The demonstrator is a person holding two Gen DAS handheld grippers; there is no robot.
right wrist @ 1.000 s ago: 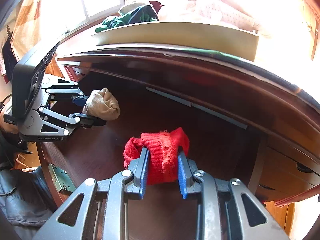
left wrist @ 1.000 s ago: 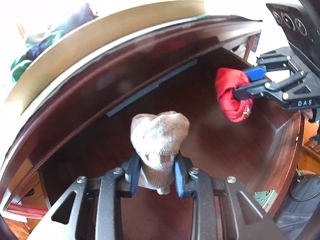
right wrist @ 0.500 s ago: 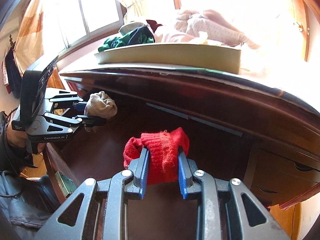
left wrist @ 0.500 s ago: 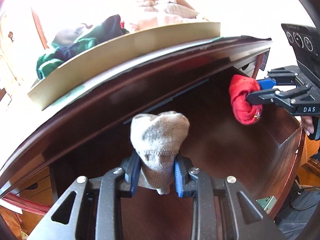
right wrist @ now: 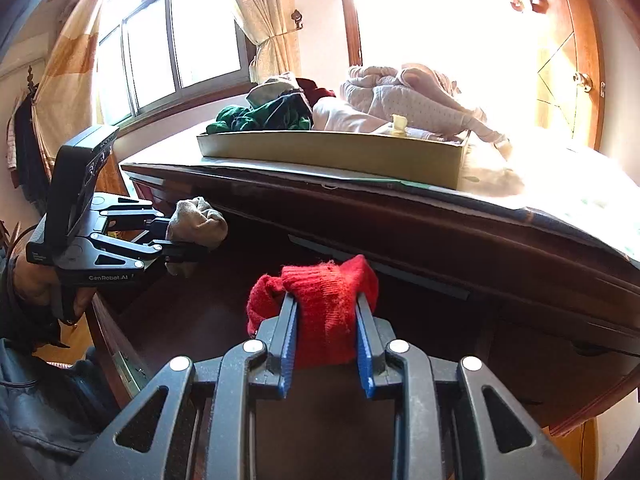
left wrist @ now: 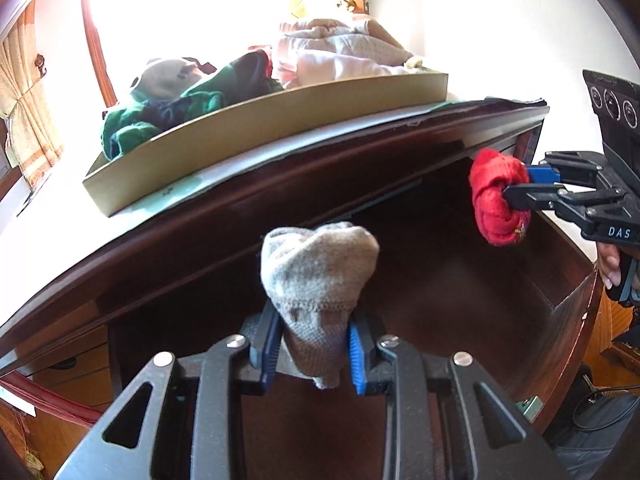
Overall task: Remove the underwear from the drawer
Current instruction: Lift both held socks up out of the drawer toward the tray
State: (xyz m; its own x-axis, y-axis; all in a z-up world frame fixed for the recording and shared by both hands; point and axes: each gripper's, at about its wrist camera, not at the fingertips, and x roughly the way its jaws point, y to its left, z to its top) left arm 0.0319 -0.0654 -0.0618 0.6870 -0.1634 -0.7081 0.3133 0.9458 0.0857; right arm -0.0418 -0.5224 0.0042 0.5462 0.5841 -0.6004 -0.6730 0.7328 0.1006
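My left gripper is shut on a beige knitted bundle and holds it above the open dark wooden drawer. It also shows in the right wrist view, with the beige bundle at the drawer's left end. My right gripper is shut on a red knitted bundle above the drawer. In the left wrist view the right gripper holds the red bundle near the drawer's right end, just under the tabletop edge.
A shallow cardboard tray sits on the tabletop above the drawer, filled with green, dark and pink clothes. The tabletop edge overhangs the drawer. A window with curtains is behind.
Both grippers have risen with their bundles, out of the drawer towards the level of the tabletop. The tray of clothes has come into fuller view. Both grips are unchanged.
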